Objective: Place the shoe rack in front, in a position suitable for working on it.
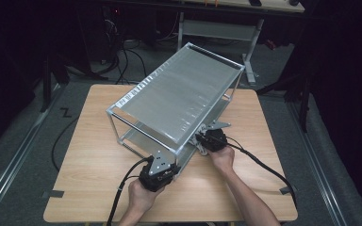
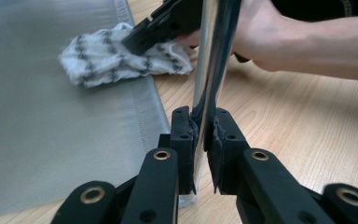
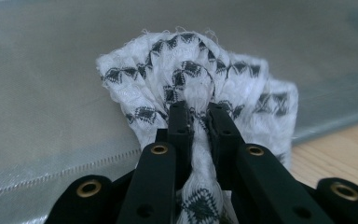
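Observation:
A metal-framed rack point(image 1: 179, 94) with grey mesh shelves stands on the wooden table point(image 1: 94, 165). My left gripper point(image 2: 200, 123) is shut on the rack's shiny front corner post point(image 2: 210, 56); in the high view this left gripper point(image 1: 162, 167) sits at the rack's near corner. My right gripper point(image 3: 198, 114) is shut on a white cloth with a black pattern point(image 3: 191, 84). The cloth point(image 2: 112, 58) is pressed on the grey lower shelf point(image 2: 51, 130) near its edge. In the high view the right gripper point(image 1: 209, 139) reaches in under the top shelf from the rack's right side.
The rack takes up the table's middle and back. Bare wood point(image 1: 254, 188) lies along the front and to the right of the rack. A hand and forearm point(image 2: 298, 42) cross the table behind the post. Dark floor and cables point(image 1: 61, 141) surround the table.

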Motion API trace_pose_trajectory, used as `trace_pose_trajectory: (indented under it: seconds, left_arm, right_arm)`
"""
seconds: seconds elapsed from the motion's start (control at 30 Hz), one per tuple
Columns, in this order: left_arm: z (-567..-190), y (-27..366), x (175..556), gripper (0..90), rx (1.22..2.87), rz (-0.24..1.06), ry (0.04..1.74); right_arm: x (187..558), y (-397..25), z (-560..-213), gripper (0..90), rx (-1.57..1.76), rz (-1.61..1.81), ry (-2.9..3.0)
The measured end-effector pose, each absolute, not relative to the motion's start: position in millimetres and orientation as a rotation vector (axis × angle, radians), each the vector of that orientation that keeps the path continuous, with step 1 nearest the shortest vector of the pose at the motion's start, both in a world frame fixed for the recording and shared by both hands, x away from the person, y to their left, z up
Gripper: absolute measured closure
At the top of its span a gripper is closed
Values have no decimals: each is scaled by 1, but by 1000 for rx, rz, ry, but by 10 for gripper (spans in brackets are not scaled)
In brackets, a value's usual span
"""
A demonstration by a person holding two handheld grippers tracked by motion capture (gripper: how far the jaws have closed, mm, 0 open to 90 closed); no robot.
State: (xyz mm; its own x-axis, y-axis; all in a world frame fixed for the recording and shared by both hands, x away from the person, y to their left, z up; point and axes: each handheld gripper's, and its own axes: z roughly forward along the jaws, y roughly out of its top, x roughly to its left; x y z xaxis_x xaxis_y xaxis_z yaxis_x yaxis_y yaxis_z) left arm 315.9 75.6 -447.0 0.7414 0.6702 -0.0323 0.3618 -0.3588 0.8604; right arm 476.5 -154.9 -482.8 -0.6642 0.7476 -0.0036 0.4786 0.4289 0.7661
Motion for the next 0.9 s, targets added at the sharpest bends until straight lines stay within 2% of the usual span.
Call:
trace_pose_trajectory:
  seconds: [0.9]
  left_arm:
    - [-449,82,311,810,1964,410,777]
  right_arm:
    - [473,-148,-491,840,1002,998,2398]
